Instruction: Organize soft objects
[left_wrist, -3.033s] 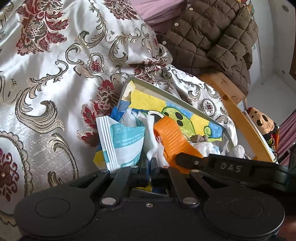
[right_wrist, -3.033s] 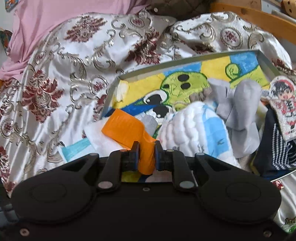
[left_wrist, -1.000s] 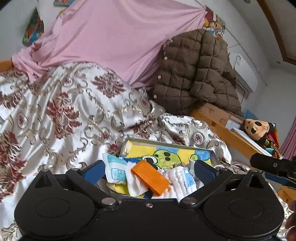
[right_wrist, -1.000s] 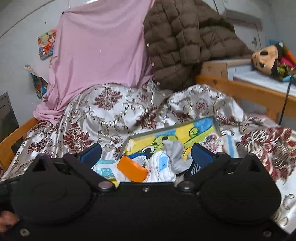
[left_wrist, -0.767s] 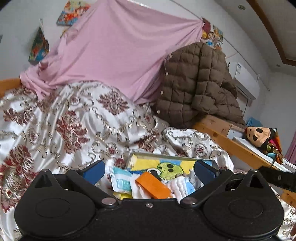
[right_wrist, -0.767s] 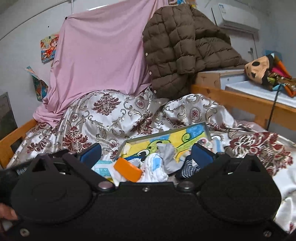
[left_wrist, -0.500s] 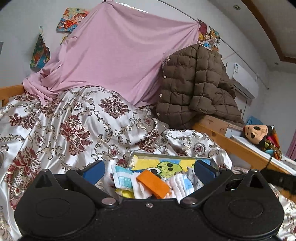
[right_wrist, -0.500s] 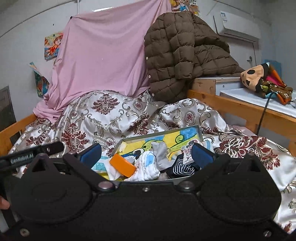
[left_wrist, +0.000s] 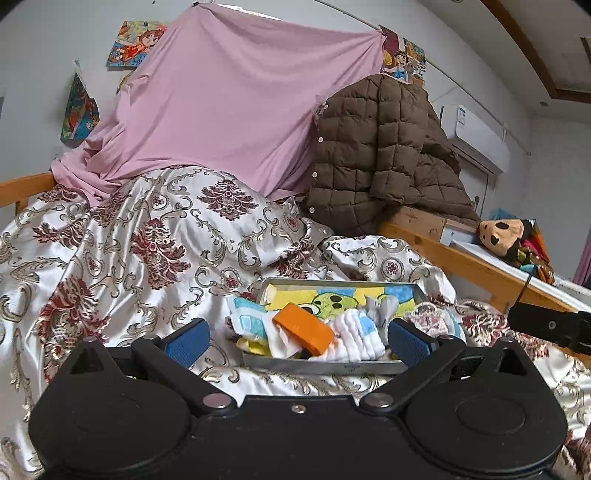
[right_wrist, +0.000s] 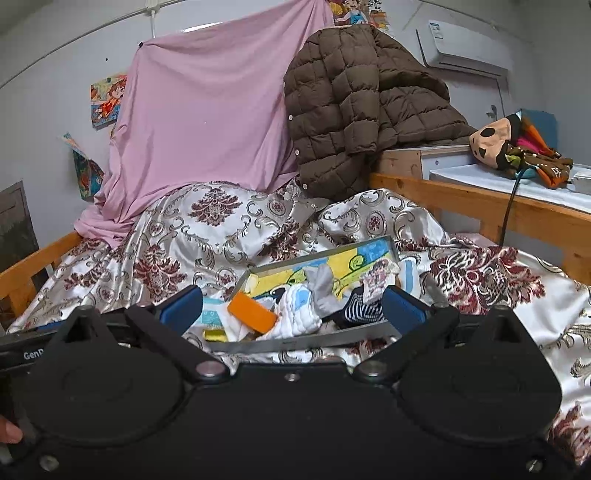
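A shallow metal tray (left_wrist: 325, 367) (right_wrist: 295, 345) with a cartoon print lies on the patterned bedspread. In it sit an orange cloth (left_wrist: 304, 326) (right_wrist: 252, 312), a white and blue quilted cloth (left_wrist: 356, 334) (right_wrist: 299, 312), a grey sock (right_wrist: 322, 282), a dark striped sock (right_wrist: 362, 312) and a teal and white packet (left_wrist: 245, 321). My left gripper (left_wrist: 297, 341) is open, held back from the tray with nothing between its blue pads. My right gripper (right_wrist: 291, 308) is likewise open and empty, well short of the tray.
The floral satin bedspread (left_wrist: 147, 240) covers the bed. A pink sheet (left_wrist: 229, 118) hangs behind and a brown quilted jacket (right_wrist: 354, 103) is piled at the back right. A wooden bed rail (right_wrist: 517, 214) and a plush toy (right_wrist: 517, 147) stand on the right.
Three seconds ago both grippers were shut down in the tray, the right one on the orange cloth. Both have let go, opened wide and drawn back and up from the tray.
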